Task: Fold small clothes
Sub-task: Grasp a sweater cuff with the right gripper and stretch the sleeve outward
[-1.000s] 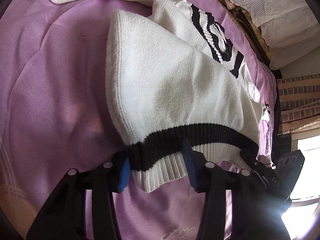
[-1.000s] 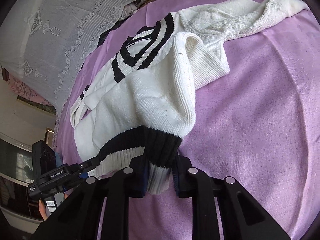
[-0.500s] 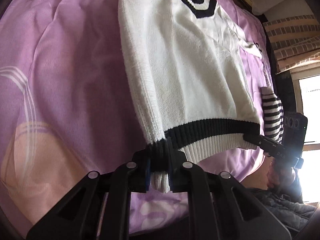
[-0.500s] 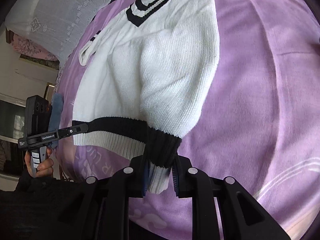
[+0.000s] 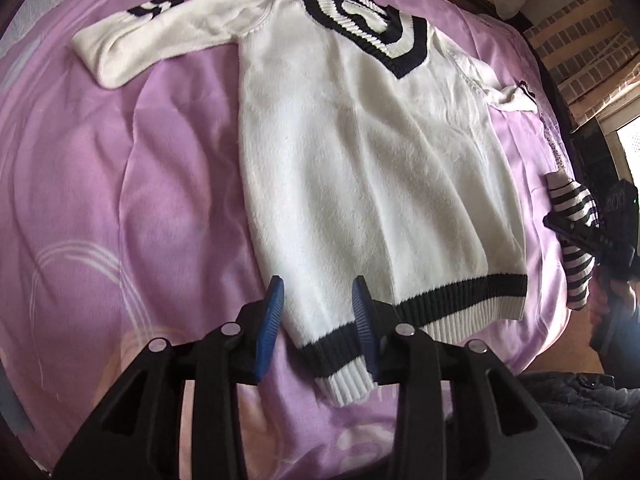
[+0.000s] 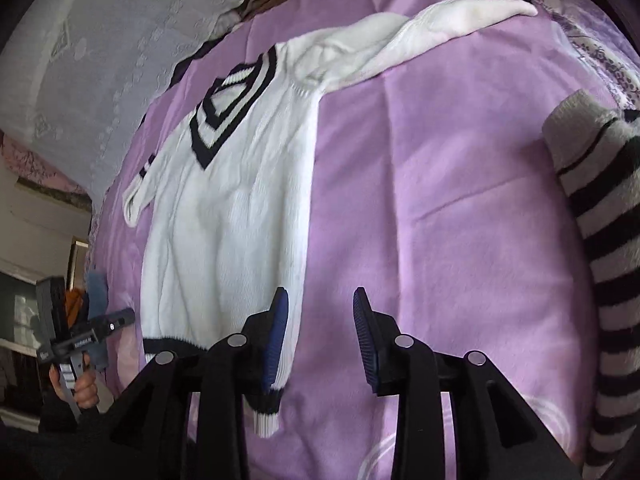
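Knit sweater [image 5: 360, 168] (ribbed hem), soft matt bedspread [image 5: 140, 200]

Both wrist cams sit low at hem end, facing up the sweater [image 5: 360, 168] [image 6: 224, 216]; shared: purple bedspread [image 5: 120, 200] [image 6: 440, 200].

Purple bed [image 5: 120, 184], white sweater [image 5: 360, 168] flat

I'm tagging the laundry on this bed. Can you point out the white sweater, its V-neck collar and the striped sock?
white sweater [image 5: 360, 184]: left wrist view, middle of the body.
V-neck collar [image 5: 376, 36]: left wrist view, striped band.
striped sock [image 6: 608, 240]: right wrist view, mid-length.
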`<state>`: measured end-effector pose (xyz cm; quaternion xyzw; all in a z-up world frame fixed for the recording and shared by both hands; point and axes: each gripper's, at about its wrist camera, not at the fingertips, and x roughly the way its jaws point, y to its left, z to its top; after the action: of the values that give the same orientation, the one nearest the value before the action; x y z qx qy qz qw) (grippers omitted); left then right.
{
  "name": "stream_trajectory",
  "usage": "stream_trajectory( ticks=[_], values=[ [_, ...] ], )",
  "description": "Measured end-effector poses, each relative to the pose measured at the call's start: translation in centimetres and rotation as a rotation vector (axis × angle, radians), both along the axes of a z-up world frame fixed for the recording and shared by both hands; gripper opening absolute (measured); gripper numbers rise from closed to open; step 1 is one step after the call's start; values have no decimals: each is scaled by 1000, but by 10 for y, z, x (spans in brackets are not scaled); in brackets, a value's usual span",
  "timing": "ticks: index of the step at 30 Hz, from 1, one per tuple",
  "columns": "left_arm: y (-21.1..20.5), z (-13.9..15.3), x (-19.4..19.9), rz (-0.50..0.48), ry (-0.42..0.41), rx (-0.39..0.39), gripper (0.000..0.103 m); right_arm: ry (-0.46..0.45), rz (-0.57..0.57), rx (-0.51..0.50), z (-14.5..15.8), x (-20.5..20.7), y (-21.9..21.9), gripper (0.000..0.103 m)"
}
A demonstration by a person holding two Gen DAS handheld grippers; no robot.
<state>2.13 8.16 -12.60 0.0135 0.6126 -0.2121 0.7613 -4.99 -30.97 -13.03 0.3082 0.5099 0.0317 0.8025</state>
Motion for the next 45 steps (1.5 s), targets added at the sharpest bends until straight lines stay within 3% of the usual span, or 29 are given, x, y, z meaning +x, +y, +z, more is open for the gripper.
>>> stream_trajectory(
  ticks=[7,12,16,26,29,30,33,37,42,45],
  values=[
    [-167,22,64,-210,-191,37,35,-84,-326,-16,17,86,-134,45],
    [-292,27,94,-346,-350,85,38,-32,-487,3,15,138,-226,46],
    [-358,12,98,-421,-384,128,38,41,-521,-19,12,178,-266,46],
    [-395,-20,124,-412,-290,103,38,260,-495,-263,-21,252,-273,46],
    [-399,-27,122,-429,-298,112,38,273,-488,-298,-29,255,-272,40],
    [-398,-28,122,-432,-300,111,38,273,-486,-317,-29,255,-272,30],
    [-398,-27,122,-434,-300,101,37,229,-483,-291,-28,248,-274,14],
    [-393,-23,121,-425,-300,89,28,141,-490,-258,-14,233,-274,12],
    [-385,-15,113,-440,-293,55,16,18,-503,-189,9,178,-270,12],
    [-387,-13,100,-467,-291,54,16,-17,-551,-150,14,139,-279,12]
  ],
)
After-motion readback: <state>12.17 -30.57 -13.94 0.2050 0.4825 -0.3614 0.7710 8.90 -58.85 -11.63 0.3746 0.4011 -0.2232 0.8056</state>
